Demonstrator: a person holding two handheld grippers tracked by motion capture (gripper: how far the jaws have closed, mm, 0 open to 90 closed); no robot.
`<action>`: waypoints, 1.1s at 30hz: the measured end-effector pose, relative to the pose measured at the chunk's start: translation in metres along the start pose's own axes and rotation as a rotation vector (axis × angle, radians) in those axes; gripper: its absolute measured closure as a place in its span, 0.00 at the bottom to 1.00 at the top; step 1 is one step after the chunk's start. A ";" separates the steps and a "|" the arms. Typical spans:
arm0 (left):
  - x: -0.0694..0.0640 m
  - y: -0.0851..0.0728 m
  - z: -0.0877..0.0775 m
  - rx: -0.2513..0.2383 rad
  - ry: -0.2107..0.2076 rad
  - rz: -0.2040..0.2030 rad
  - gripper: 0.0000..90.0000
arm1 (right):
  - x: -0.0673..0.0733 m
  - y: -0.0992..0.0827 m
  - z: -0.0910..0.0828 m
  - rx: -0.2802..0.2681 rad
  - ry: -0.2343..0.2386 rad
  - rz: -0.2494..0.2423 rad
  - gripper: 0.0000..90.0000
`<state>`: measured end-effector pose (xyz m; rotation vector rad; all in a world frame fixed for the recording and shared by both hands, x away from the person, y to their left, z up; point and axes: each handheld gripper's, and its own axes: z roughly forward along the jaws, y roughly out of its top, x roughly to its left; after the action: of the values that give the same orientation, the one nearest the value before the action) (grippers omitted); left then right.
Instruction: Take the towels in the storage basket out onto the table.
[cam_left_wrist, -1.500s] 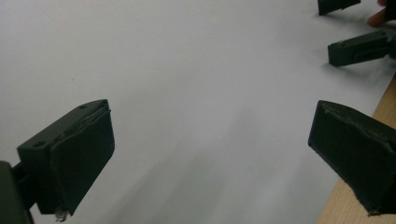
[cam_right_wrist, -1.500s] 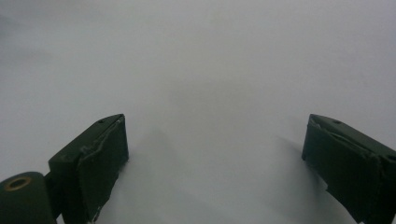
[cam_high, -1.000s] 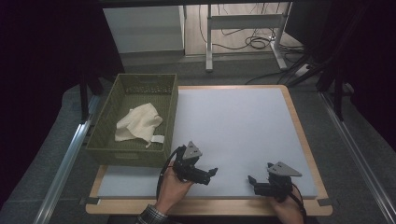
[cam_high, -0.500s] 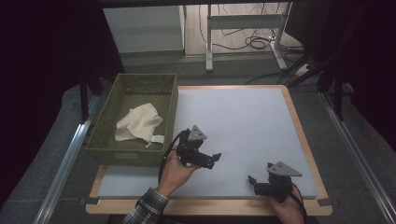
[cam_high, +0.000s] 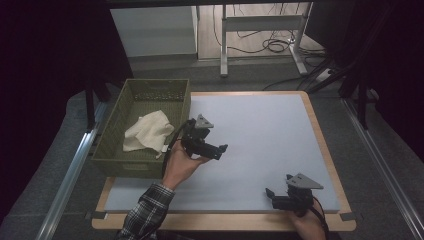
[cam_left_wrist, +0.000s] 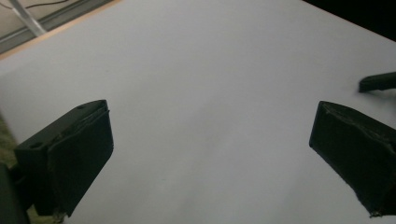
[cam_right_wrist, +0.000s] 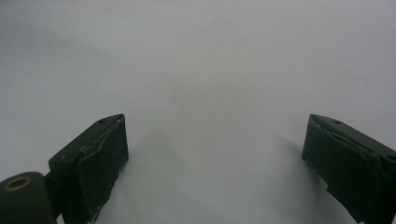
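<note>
Pale tabletop (cam_high: 260, 135), left gripper (cam_high: 221, 149) beside basket (cam_high: 112, 155) holding cloth (cam_high: 147, 131), right gripper (cam_high: 268, 192) near front edge, both jaws wide apart, empty.

text: none legible | labels: none | numbers: none

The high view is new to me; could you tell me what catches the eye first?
A cream cloth lies crumpled in the green basket at the table's left edge. Just right of it, the left gripper is raised over the white mat, jaws wide open, while the right gripper sits open near the front edge.
</note>
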<state>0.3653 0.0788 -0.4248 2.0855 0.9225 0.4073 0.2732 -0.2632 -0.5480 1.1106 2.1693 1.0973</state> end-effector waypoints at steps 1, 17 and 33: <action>0.006 0.002 -0.003 0.004 0.014 -0.005 0.00 | 0.000 0.000 0.000 0.000 0.000 0.000 0.08; 0.070 0.004 -0.027 0.032 0.105 -0.060 0.00 | 0.000 0.000 0.000 0.000 0.000 0.000 0.08; 0.135 -0.015 -0.046 0.072 0.173 -0.147 0.03 | 0.000 0.000 0.000 0.000 0.001 0.000 0.08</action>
<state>0.4249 0.2085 -0.4116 2.0544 1.2001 0.4889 0.2733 -0.2633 -0.5480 1.1106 2.1702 1.0979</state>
